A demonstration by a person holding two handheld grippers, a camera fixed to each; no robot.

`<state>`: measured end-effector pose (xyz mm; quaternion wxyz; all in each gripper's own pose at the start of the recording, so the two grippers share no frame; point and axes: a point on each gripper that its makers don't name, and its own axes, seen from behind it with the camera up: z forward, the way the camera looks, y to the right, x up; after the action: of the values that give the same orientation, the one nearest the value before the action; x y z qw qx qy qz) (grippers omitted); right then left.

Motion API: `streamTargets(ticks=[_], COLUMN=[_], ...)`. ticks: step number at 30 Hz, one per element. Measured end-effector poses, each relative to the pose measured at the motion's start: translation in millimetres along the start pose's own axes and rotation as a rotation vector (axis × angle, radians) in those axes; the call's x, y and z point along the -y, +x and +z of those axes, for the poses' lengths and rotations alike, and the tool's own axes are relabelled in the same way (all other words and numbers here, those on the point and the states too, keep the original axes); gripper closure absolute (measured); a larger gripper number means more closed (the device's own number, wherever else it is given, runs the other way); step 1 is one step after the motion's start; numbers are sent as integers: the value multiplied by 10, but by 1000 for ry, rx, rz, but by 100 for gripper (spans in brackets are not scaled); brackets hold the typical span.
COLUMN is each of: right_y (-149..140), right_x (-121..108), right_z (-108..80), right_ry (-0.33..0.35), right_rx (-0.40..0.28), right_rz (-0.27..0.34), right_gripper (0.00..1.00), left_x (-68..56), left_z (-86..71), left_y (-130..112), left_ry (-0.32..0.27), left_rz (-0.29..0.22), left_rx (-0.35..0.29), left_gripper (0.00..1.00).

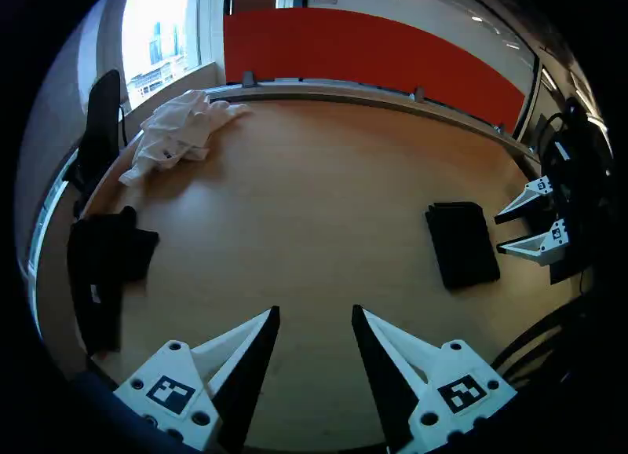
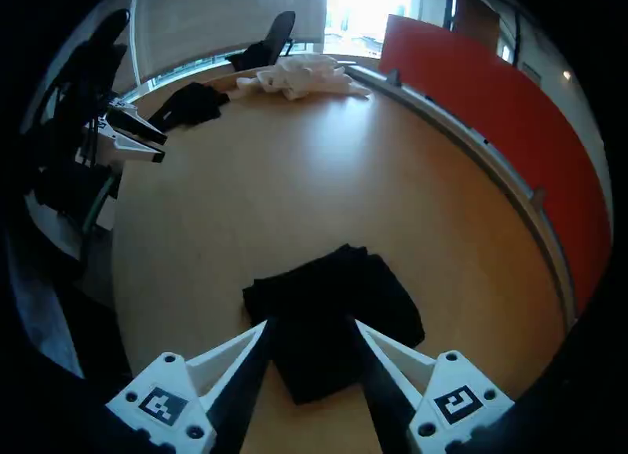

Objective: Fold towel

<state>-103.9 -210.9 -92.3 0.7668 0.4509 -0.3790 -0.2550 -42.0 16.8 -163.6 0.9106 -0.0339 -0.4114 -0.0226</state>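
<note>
Right tool [image 2: 310,324] stands open and grips nothing. Its fingers frame the near part of the folded black towel [image 2: 330,293]; whether they touch it I cannot tell. The towel lies flat on the wooden surface [image 2: 298,187]. Left tool [image 1: 314,309] is open too, empty, over bare wood, with the towel well apart to its right. A white cloth [image 1: 180,132] lies far left, and a dark cloth [image 1: 106,258] drapes the left edge.
</note>
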Motion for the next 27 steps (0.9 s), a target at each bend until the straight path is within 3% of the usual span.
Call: streamTargets(ticks=[27], right_y=[-471], right_x=[-10], right_z=[-2], right_ry=[-23], right_rx=[56], right_rz=[65], right_gripper=[32], left_x=[-50], left_z=[-1], left_y=[50], left_ry=[-6], left_rz=[13], left_rx=[-2], left_gripper=[33])
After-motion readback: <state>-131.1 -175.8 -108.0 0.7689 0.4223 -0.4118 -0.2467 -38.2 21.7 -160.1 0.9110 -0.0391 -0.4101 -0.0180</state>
